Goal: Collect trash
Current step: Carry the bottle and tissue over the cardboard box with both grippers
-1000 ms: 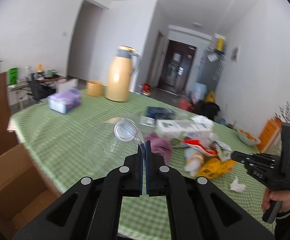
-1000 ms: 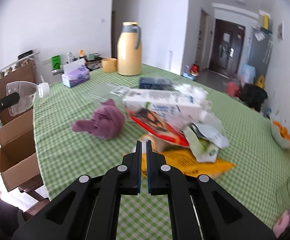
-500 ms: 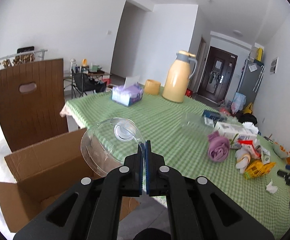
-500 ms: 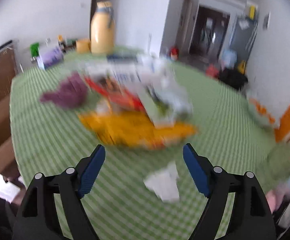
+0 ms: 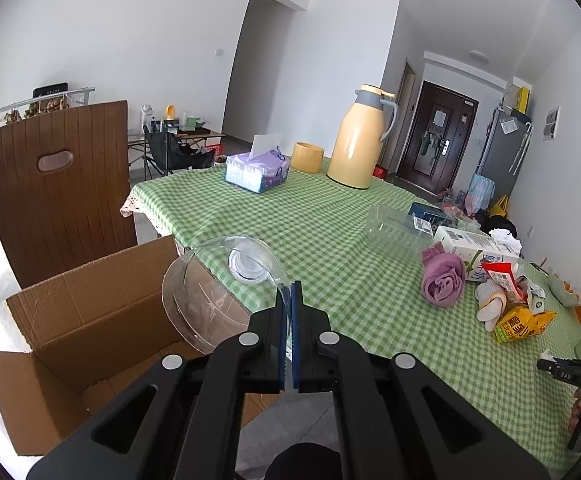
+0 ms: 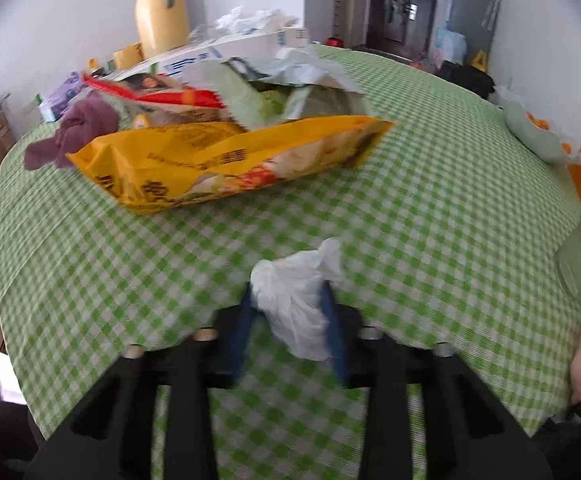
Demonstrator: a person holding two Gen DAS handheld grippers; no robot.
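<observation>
While the left gripper [image 5: 289, 300] stays pinched tight on the thin rim of a clear plastic bottle piece [image 5: 218, 288], holding it above the open cardboard box [image 5: 90, 320] that stands on the floor by the table's near left corner, the right gripper [image 6: 290, 304] works near the table's front edge, where a crumpled white tissue [image 6: 296, 296] sits between its blue pads. Those jaws have just been closing, and they now stand narrow, touching the wad on both sides; I judge it gripped, though motion blur leaves the firmness unsure. To do this well, I would squeeze fully before lifting, since soft paper compresses and can slip, and lift straight up so the green checked tablecloth [image 6: 430, 168] is not dragged along. The left side needs only to open over the box mouth, low enough that the light, springy plastic does not bounce out. Further back toward the table's middle lies the remaining heap: a glossy yellow snack bag [image 6: 218, 160], crinkly and flat, a red-edged wrapper [image 6: 162, 94], a stiff white carton [image 5: 470, 248], a clear plastic tray [image 5: 390, 224] and a soft purple cloth [image 5: 442, 280]. Smooth and rigid at the far edge stand a yellow thermos jug [image 5: 360, 140] and a tissue box [image 5: 256, 170].
</observation>
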